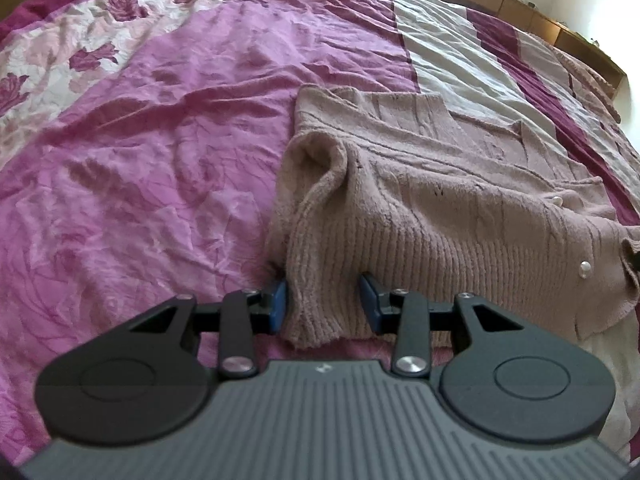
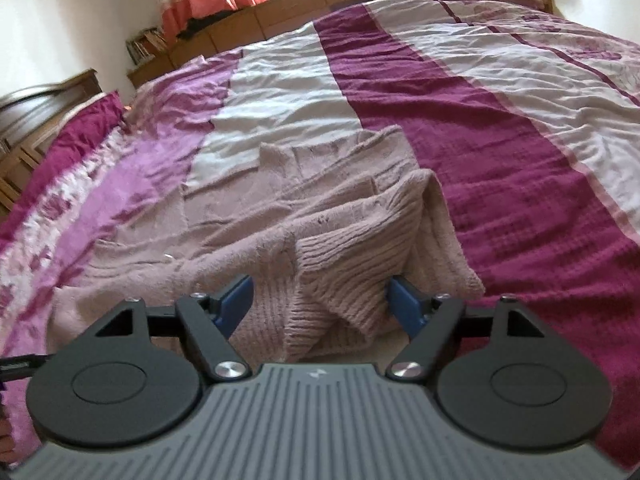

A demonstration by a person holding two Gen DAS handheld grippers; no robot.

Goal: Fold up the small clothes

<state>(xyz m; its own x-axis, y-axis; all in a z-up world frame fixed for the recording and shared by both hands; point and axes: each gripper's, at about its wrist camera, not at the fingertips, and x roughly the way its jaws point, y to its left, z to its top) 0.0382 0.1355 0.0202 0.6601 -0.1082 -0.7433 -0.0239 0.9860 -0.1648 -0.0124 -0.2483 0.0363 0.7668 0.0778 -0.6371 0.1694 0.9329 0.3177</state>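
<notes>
The pink knitted cardigan (image 1: pixel 440 200) lies on the bed, on the striped bedspread (image 1: pixel 160 140), partly folded: on each side a ribbed sleeve is turned in over the body, and two pearl buttons (image 1: pixel 585 269) show near its front edge. The left gripper (image 1: pixel 326 300) stands at the hem side of the cardigan with its jaws partly spread around a ribbed fold. The blue pads (image 1: pixel 280 300) do not seem to press the wool, though one sits just beside it. The right gripper (image 2: pixel 322 304) is at the other side of the cardigan, its jaws spread wide, with a raised ribbed sleeve end (image 2: pixel 352 276) between them and not pinched.

The sleeve end stands up in a loose peak. If the jaws draw away carelessly, a pad may catch the soft knit and pull the fold open again. The wrinkled bedspread under the cardigan can also drag and shift the layers.

No container is visible in either view, so there are no contents to report.
</notes>
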